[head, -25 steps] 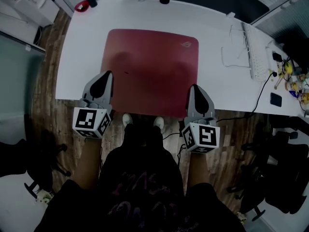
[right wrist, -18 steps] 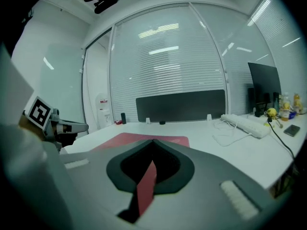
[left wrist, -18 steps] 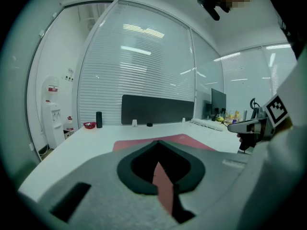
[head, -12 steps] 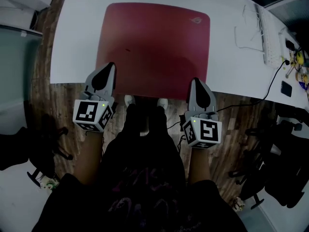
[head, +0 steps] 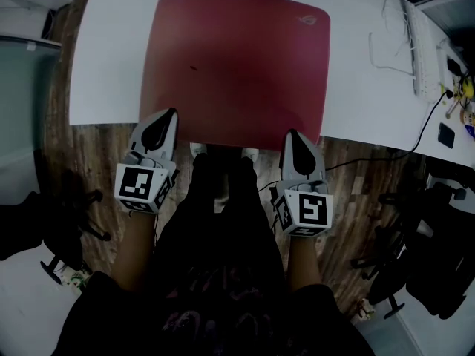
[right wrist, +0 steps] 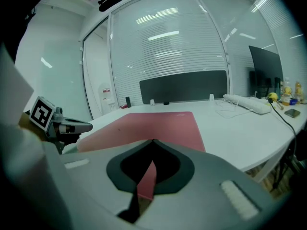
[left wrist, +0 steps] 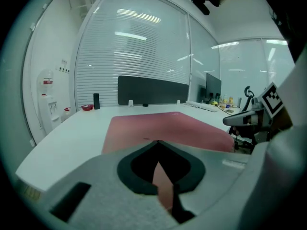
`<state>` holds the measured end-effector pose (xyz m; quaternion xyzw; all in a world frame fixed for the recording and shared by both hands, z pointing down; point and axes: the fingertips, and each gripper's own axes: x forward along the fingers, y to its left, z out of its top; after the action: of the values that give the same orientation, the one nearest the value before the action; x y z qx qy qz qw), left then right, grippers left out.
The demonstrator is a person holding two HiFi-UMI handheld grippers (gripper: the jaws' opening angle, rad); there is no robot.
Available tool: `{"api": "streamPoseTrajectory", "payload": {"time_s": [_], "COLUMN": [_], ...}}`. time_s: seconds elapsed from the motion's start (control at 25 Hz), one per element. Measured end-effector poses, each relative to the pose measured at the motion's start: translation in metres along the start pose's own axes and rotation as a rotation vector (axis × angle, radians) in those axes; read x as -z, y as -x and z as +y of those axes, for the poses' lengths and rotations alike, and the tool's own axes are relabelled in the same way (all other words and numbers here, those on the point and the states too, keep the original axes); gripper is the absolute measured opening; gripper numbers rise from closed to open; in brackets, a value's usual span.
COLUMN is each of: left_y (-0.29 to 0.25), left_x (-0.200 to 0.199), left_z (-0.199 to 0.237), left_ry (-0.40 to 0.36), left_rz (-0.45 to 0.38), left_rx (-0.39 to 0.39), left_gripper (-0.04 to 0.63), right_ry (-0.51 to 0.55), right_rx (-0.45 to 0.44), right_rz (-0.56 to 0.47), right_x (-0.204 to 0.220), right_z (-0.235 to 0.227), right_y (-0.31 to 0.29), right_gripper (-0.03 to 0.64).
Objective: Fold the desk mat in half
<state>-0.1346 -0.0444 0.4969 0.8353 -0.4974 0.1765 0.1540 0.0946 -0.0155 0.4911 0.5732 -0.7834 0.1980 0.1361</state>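
Observation:
The dark red desk mat (head: 237, 65) lies flat on the white desk (head: 104, 65), and its near edge hangs a little past the desk's front edge. My left gripper (head: 171, 113) is shut on the mat's near left corner. My right gripper (head: 291, 133) is shut on the near right corner. In the left gripper view the jaws (left wrist: 157, 142) meet at their tips, with a strip of the mat (left wrist: 163, 126) showing in the hollow behind them. The right gripper view shows the same: shut jaws (right wrist: 153, 140) with the mat (right wrist: 153, 123) running away in front.
A white keyboard (head: 423, 50) with a cable lies on the desk to the right, beside small items at the far right edge. A black partition (left wrist: 153, 89) closes the desk's far side. Dark office chairs (head: 438, 273) stand on the wood floor at the right.
The desk and mat have slid upward in the head view. Both grippers stay shut at the mat's near corners; the right one sits slightly nearer the person.

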Motion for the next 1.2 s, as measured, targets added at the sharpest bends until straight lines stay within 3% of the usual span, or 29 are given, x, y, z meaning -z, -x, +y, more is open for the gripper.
{"api": "streamPoseTrajectory", "payload": {"time_s": [0.12, 0.28, 0.36, 0.48, 0.64, 0.76, 0.84, 0.96, 1.2], "left_y": [0.0, 0.001, 0.002, 0.002, 0.002, 0.002, 0.001, -0.004, -0.013], "left_x": [0.001, 0.006, 0.017, 0.035, 0.053, 0.07, 0.081, 0.094, 0.104], "left_z": [-0.006, -0.018, -0.024, -0.034, -0.044, -0.05, -0.052, -0.052, -0.046], "left_ry": [-0.083, -0.402, -0.511, -0.631, -0.777, -0.891, -0.948, -1.012, -1.032], "left_rz": [0.024, 0.1, 0.146, 0.197, 0.257, 0.293, 0.313, 0.338, 0.359], "left_rx": [0.031, 0.106, 0.14, 0.202, 0.258, 0.274, 0.28, 0.277, 0.245], "left_gripper": [0.001, 0.002, 0.003, 0.108, 0.235, 0.316, 0.367, 0.39, 0.382], "right_ry": [0.073, 0.286, 0.423, 0.637, 0.843, 0.966, 0.998, 1.01, 1.023], "right_rx": [-0.017, -0.059, -0.088, -0.136, -0.198, -0.211, -0.197, -0.182, -0.197], "right_rz": [0.035, 0.06, 0.1, 0.186, 0.267, 0.31, 0.315, 0.309, 0.314], "right_x": [0.007, 0.011, 0.015, 0.037, 0.064, 0.083, 0.089, 0.093, 0.102], "right_z": [0.004, 0.01, 0.014, 0.021, 0.03, 0.033, 0.034, 0.035, 0.039], "right_y": [-0.001, -0.002, -0.002, -0.001, -0.004, -0.005, -0.007, -0.013, -0.028], "right_gripper": [0.006, 0.024, 0.051, 0.165, 0.32, 0.384, 0.411, 0.413, 0.409]}}
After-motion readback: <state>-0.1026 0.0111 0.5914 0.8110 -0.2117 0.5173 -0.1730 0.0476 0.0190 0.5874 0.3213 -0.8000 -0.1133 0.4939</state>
